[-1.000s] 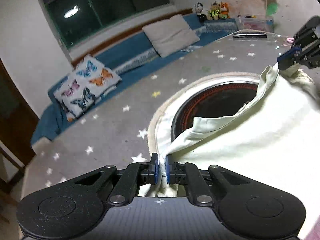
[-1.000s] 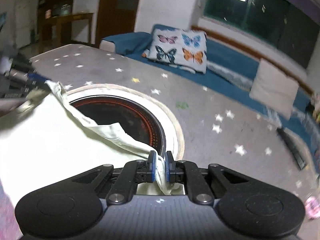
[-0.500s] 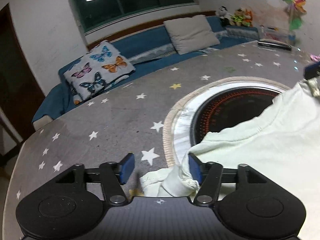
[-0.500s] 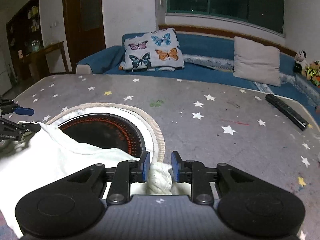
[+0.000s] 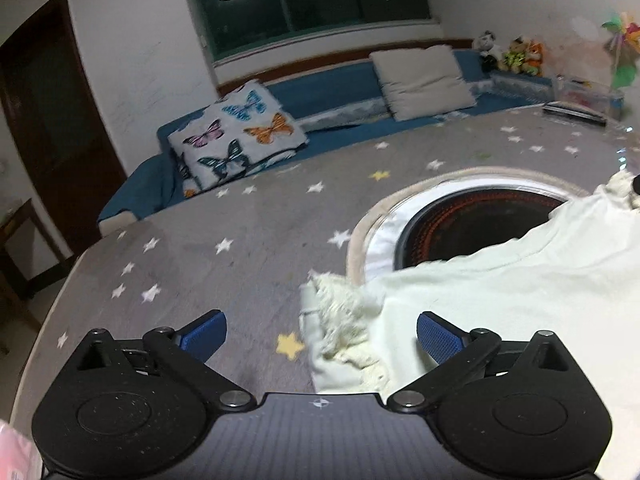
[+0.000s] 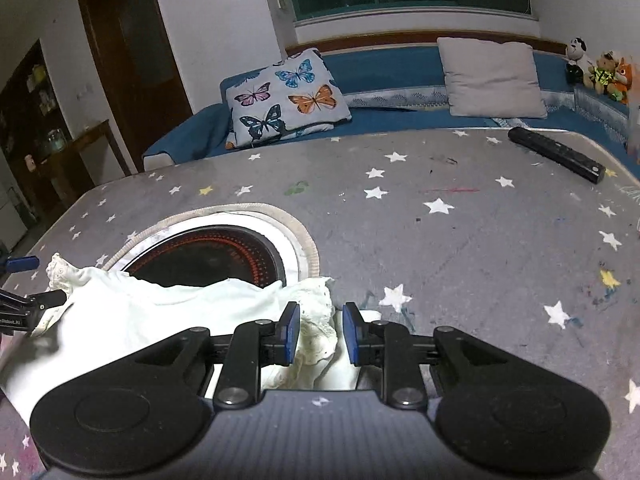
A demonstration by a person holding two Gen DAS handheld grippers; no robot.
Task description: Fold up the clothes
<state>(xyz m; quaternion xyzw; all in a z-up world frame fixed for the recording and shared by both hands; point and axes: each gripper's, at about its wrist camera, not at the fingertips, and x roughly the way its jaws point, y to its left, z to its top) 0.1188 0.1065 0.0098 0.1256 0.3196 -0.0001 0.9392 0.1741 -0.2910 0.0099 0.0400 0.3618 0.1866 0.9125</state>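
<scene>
A pale cream garment (image 5: 500, 292) with lace trim lies spread on the table, partly covering a round dark disc (image 5: 472, 220). My left gripper (image 5: 320, 334) is still opening, its jaws wide. The garment's lacy corner (image 5: 344, 320) rests on the table between them, untouched by either pad. In the right wrist view the other lacy corner (image 6: 316, 320) sits loosely bunched between the slightly parted jaws of my right gripper (image 6: 318, 332); the pads do not press it. One blue fingertip (image 6: 22, 263) of the left gripper shows at that view's far left edge.
The table (image 6: 440, 240) wears a grey cloth printed with stars. A black remote (image 6: 556, 154) lies at its far right. Behind runs a blue sofa with a butterfly pillow (image 6: 288, 96), a grey cushion (image 6: 492, 76) and plush toys (image 6: 600, 72). Something pink (image 5: 12, 452) shows at the lower left.
Both grippers were shut on the garment's corners and have let go: the left opened wide, the right parted slightly. The lifted edge dropped onto the table. Both views rolled level.
</scene>
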